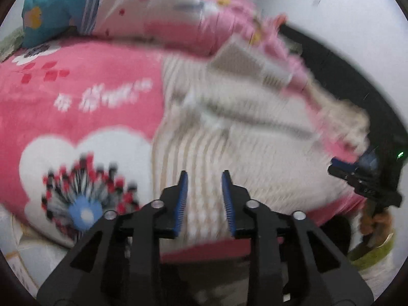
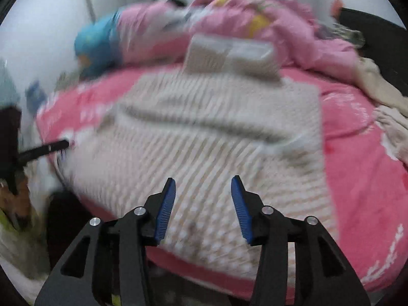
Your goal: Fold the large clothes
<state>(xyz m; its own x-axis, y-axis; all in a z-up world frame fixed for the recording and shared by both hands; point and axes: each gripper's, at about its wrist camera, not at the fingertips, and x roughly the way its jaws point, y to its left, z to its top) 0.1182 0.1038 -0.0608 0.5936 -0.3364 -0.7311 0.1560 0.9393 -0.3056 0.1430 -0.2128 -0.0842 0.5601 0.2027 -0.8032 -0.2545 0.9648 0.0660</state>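
bed covered by a pink blanket (image 2: 357, 178) with white flower and red-black prints. on it lies a cream ribbed sweater (image 2: 204, 148), spread flat, with a fold ridge across its middle. at the far edge sit a folded cream stack (image 2: 229, 53), touching the sweater's far end, a heaped pink quilt (image 2: 293, 25) and a blue pillow (image 2: 94, 43).
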